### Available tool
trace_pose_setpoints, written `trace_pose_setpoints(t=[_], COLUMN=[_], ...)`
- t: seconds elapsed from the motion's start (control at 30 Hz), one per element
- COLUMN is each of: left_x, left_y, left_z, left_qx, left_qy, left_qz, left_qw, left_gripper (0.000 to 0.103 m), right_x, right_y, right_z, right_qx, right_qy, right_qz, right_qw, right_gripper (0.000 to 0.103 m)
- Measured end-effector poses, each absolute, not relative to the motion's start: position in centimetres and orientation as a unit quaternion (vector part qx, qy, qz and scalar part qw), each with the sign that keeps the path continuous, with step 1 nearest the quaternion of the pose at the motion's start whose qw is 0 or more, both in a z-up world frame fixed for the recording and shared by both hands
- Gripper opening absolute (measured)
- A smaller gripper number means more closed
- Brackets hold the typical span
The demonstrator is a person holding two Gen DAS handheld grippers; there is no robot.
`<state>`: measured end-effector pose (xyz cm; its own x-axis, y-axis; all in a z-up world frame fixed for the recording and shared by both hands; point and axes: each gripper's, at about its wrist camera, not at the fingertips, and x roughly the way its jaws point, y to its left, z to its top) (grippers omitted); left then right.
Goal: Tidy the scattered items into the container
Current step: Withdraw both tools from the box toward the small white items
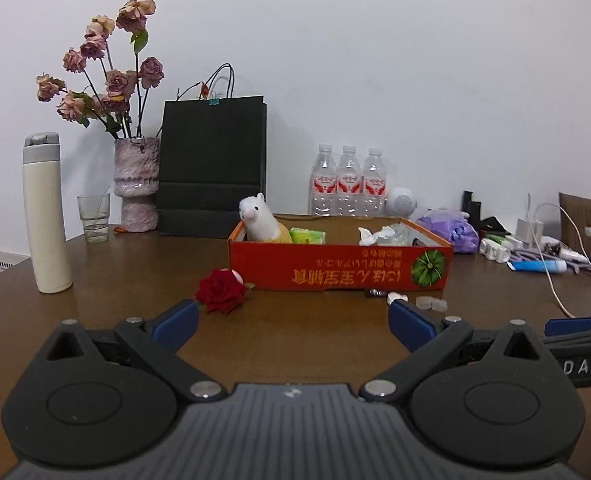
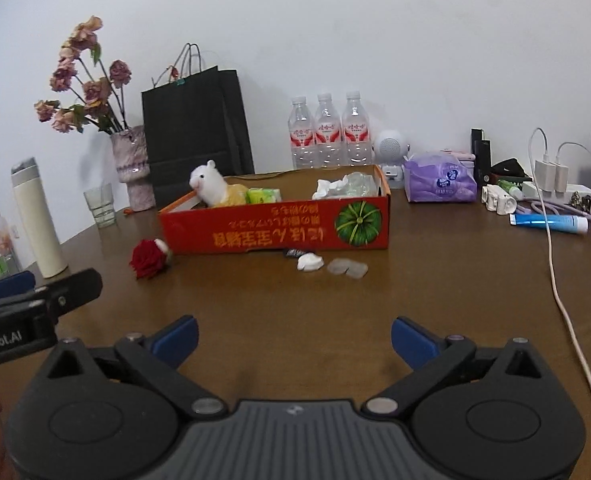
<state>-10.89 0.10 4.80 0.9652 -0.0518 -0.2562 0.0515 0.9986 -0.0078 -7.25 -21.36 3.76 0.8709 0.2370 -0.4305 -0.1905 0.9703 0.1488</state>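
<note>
The left gripper (image 1: pixel 293 320) has its two blue-tipped fingers (image 1: pixel 175 322) spread wide apart, with nothing between them. It is held level, pointing forward, low above the counter (image 1: pixel 295 344). The right gripper (image 2: pixel 294 338) stands the same way: blue-tipped fingers (image 2: pixel 411 340) wide apart and empty, pointing forward, level. The two are side by side; the right gripper shows at the right edge of the left wrist view, and the left gripper (image 2: pixel 35 304) at the left edge of the right wrist view.
</note>
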Motion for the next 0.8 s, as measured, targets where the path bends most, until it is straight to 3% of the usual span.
trace_pose_setpoints(t=[0.7, 0.8], left_x=[-7.9, -6.4], left_y=[2.6, 2.9], left_z=[1.7, 2.5], left_qx=[-0.054, -0.049], left_qy=[0.292, 0.275], left_qz=[-0.022, -0.018], left_qw=[0.955, 0.96], left_gripper=[0.103, 0.103], right_x=[-6.9, -5.5], right_y=[-21.6, -22.1], right_z=[1.3, 1.5], right_qx=[0.074, 0.082], right_qy=[0.279, 0.281], right_qz=[0.118, 0.129], right_qw=[0.95, 0.947], right_gripper=[0.103, 0.103])
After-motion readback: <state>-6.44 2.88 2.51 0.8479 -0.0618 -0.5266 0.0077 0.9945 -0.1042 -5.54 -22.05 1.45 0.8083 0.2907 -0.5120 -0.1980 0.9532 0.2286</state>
